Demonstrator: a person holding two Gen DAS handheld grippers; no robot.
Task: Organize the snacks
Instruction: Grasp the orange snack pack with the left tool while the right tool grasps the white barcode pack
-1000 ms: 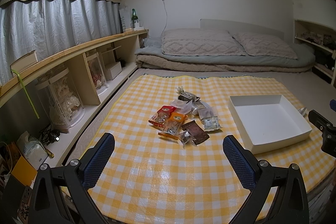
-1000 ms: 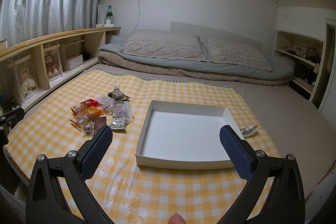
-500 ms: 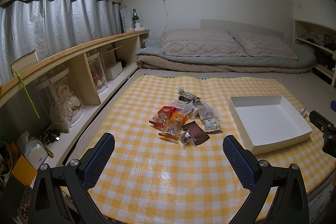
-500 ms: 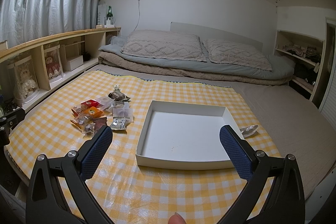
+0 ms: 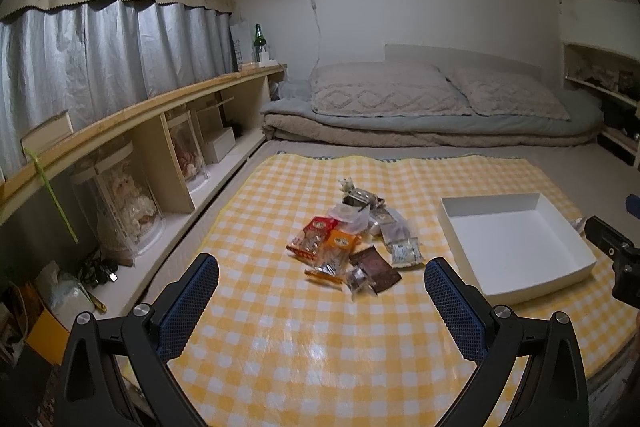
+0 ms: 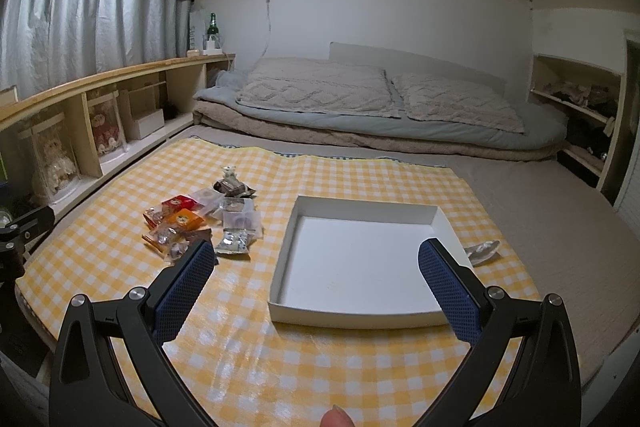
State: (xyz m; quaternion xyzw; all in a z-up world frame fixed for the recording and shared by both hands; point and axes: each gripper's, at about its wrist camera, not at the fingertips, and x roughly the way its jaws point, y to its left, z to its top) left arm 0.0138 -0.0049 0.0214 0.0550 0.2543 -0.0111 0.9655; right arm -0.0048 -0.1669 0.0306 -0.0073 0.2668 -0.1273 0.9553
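A glossy yellow-and-white checked cloth [image 5: 304, 339] covers a low flat surface in a bedroom. Near its middle lies a loose pile of small snack packets [image 5: 352, 239]: crinkled clear and silvery wrappers, a flat red packet [image 5: 316, 233], an orange packet [image 5: 338, 247] and a dark brown square packet [image 5: 376, 269], overlapping one another. The pile is longer than it is wide, its long axis running from the near edge of the cloth away toward the bedding at the back. Just to the right of the pile, close but apart from it, sits a shallow, square white cardboard box [image 6: 360, 317] with low upright walls and an open top, nothing visible inside.

The left gripper [image 5: 322, 297] hovers above the cloth before the pile, its 2 blue-textured pads spread wide, holding nothing. The right gripper [image 6: 314, 281] hovers before the box, also spread wide and holding nothing.

A crumpled silvery wrapper [image 6: 484, 251] lies beside the box's right wall.
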